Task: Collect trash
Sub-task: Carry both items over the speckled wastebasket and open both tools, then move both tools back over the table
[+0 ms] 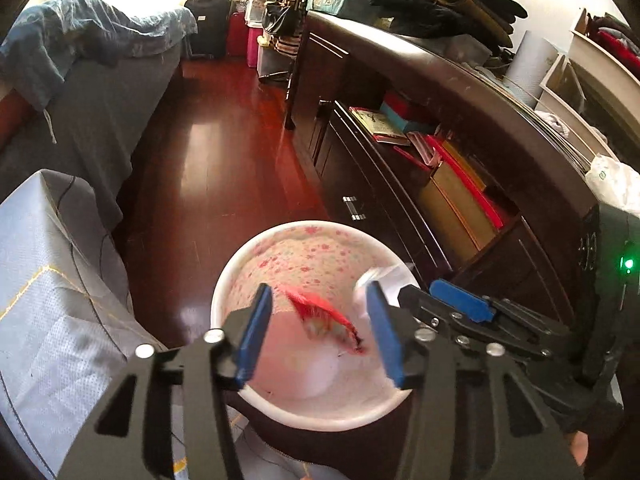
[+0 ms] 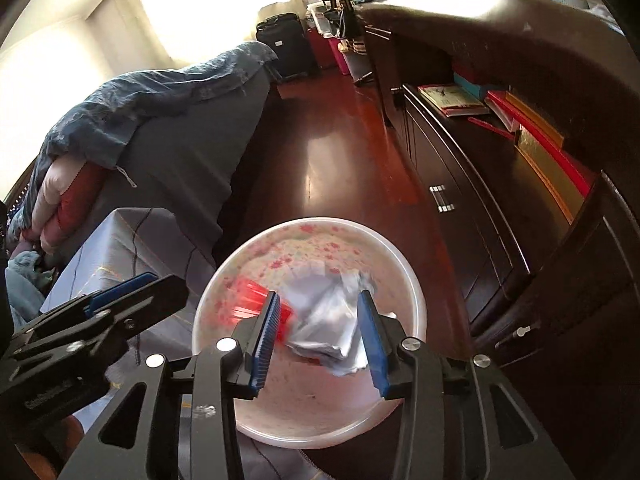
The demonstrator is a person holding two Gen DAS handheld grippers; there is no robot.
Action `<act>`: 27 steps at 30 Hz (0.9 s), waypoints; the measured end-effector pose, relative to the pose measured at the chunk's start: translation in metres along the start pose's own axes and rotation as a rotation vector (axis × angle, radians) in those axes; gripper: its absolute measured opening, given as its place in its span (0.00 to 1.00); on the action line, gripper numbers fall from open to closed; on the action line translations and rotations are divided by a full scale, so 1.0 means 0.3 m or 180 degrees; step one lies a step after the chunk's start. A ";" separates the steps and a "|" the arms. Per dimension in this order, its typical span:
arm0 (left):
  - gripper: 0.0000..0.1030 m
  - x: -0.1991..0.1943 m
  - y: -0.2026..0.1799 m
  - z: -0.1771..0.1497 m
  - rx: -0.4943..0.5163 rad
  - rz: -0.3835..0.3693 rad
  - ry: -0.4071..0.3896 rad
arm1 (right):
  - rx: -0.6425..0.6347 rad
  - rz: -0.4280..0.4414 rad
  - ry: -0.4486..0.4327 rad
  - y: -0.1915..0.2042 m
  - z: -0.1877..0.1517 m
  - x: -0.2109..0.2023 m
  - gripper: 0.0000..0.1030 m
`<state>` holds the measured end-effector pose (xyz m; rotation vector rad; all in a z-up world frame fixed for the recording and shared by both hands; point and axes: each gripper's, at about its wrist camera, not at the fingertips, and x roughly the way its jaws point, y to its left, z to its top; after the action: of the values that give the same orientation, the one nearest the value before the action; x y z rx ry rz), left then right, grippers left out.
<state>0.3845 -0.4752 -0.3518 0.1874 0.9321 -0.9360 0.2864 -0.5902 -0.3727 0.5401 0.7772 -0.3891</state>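
Note:
A round white bin (image 1: pixel 224 288) with a pink flowered liner stands on the red wood floor; it also shows in the right wrist view (image 2: pixel 412 276). My left gripper (image 1: pixel 320 336) is open above the bin, and a red wrapper (image 1: pixel 324 312) is in the air between its blue pads, blurred. My right gripper (image 2: pixel 320 340) is open above the bin. A crumpled silver-white wrapper (image 2: pixel 328 320) is between its pads, blurred, with the red wrapper (image 2: pixel 250 294) beside it. The right gripper shows in the left wrist view (image 1: pixel 460 300).
A dark wooden cabinet (image 1: pixel 400 184) with books on an open shelf runs along the right. A bed with grey sheet (image 1: pixel 100 100) and blue quilt is at the left. A grey-blue covered box (image 1: pixel 48 280) stands beside the bin. A black suitcase (image 1: pixel 208 24) stands at the back.

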 end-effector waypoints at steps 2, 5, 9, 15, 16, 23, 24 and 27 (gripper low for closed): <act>0.57 -0.009 0.005 -0.006 -0.0020 0.0011 -0.0017 | 0.0010 -0.0015 0.0006 -0.007 -0.002 0.004 0.41; 0.58 -0.031 0.017 -0.010 -0.0082 0.0037 -0.0042 | 0.0019 -0.0021 0.0009 -0.007 -0.005 -0.004 0.45; 0.62 -0.105 0.044 -0.021 -0.0183 0.0130 -0.0143 | -0.0006 -0.0013 -0.0026 0.021 -0.012 -0.047 0.49; 0.72 -0.283 0.093 -0.069 -0.0287 0.0574 -0.0383 | -0.0155 0.0033 -0.0107 0.120 -0.029 -0.145 0.63; 0.72 -0.318 0.104 -0.081 -0.0312 0.0697 -0.0414 | -0.0204 0.0034 -0.0120 0.150 -0.036 -0.168 0.67; 0.82 -0.567 0.213 -0.175 -0.0630 0.1260 -0.0609 | -0.0585 0.0104 -0.0251 0.360 -0.095 -0.302 0.83; 0.84 -0.609 0.235 -0.196 -0.0694 0.1359 -0.0633 | -0.0646 0.0138 -0.0261 0.392 -0.105 -0.316 0.86; 0.88 -0.721 0.306 -0.264 -0.0843 0.1679 -0.0669 | -0.0846 0.0258 -0.0277 0.494 -0.148 -0.359 0.89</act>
<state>0.3523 -0.2477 -0.2588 0.0979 0.7492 -0.3330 0.2680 -0.4316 -0.2724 0.3023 0.7074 -0.2279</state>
